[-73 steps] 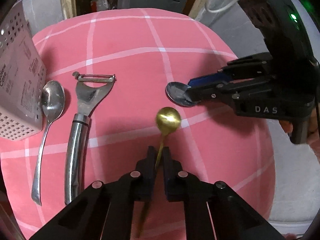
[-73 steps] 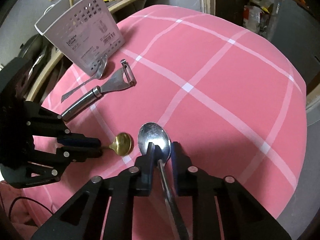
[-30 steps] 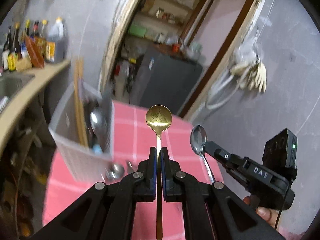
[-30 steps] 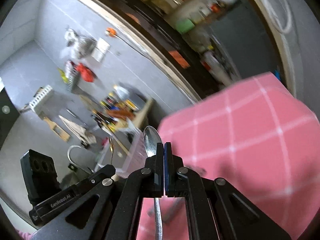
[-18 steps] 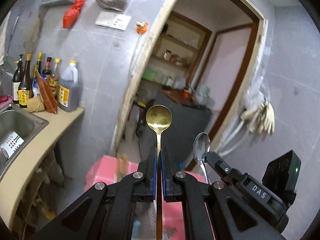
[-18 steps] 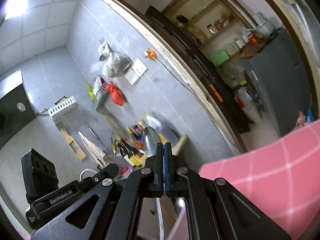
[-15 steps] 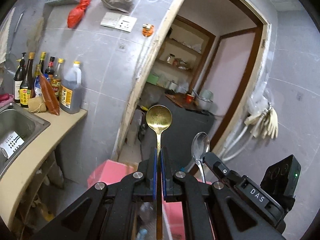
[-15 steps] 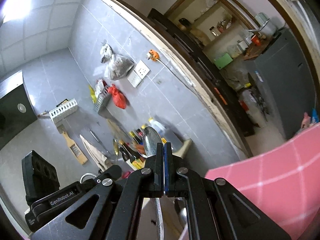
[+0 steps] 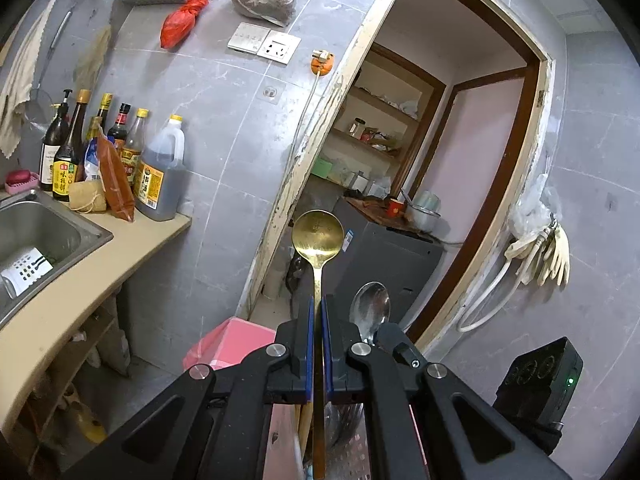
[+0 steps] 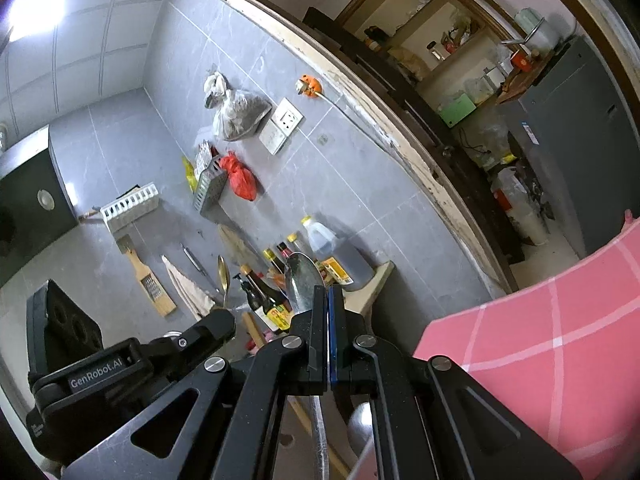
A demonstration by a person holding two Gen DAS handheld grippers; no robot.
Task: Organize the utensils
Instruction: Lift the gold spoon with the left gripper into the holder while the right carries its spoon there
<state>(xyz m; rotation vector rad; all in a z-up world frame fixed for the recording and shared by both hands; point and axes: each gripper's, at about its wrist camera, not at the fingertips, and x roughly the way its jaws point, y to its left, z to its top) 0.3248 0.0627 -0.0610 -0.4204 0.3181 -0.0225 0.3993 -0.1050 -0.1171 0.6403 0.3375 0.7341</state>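
The grey tiled wall (image 9: 208,128) fills the upper left of the left wrist view, with a beige counter (image 9: 80,276) and steel sink (image 9: 36,232) at the left edge and a row of sauce bottles (image 9: 100,152) above them. A pink checked tablecloth (image 10: 560,352) takes the lower right of the right wrist view. The left gripper (image 9: 317,344), bottom centre, pinches the thin handle of a round-bowled gold metal spoon (image 9: 317,236), its bowl upright at mid-frame. The right gripper (image 10: 330,332), bottom centre of its own view, is pressed tight on a silver metal spoon (image 10: 304,280), bowl pointing up; that spoon also shows just right of the gold 1 in the left view.
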